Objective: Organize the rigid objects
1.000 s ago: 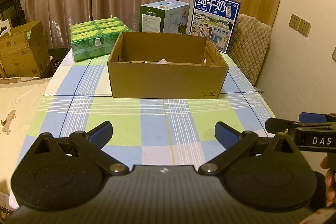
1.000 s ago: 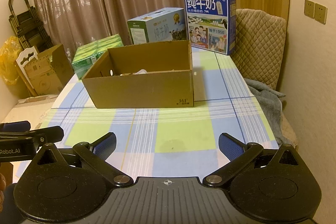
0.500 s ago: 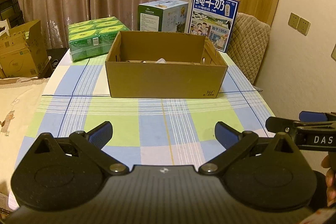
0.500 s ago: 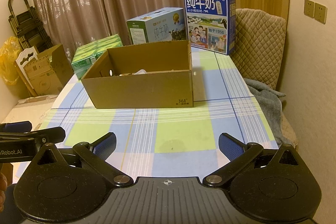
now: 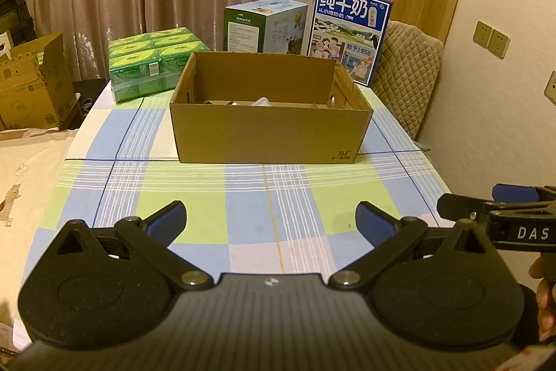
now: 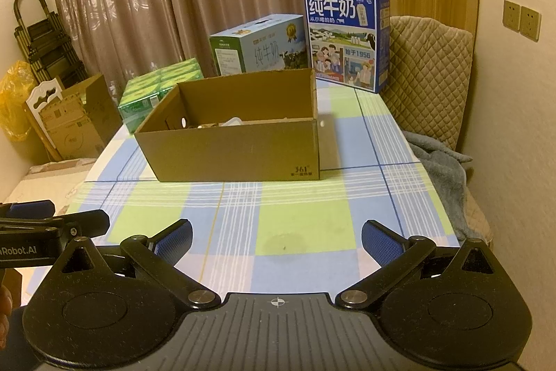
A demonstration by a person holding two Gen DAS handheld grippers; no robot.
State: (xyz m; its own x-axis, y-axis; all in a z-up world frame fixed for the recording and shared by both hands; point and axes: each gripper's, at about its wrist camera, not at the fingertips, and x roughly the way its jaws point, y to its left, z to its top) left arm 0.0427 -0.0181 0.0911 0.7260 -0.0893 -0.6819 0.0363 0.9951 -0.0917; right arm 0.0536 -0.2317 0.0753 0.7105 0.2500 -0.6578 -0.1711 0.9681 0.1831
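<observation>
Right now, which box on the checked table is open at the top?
The plain brown cardboard box in the middle. Its top is open, so you can see inside; the blue milk carton box, pale blue-and-green box and green pack are closed.

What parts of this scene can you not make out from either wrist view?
- Contents of the cardboard box: both views, near wall hides all but scraps and a white object.
- Right gripper: left wrist view, cut off by the edge.
- Small print on the blue milk carton: too small.
</observation>
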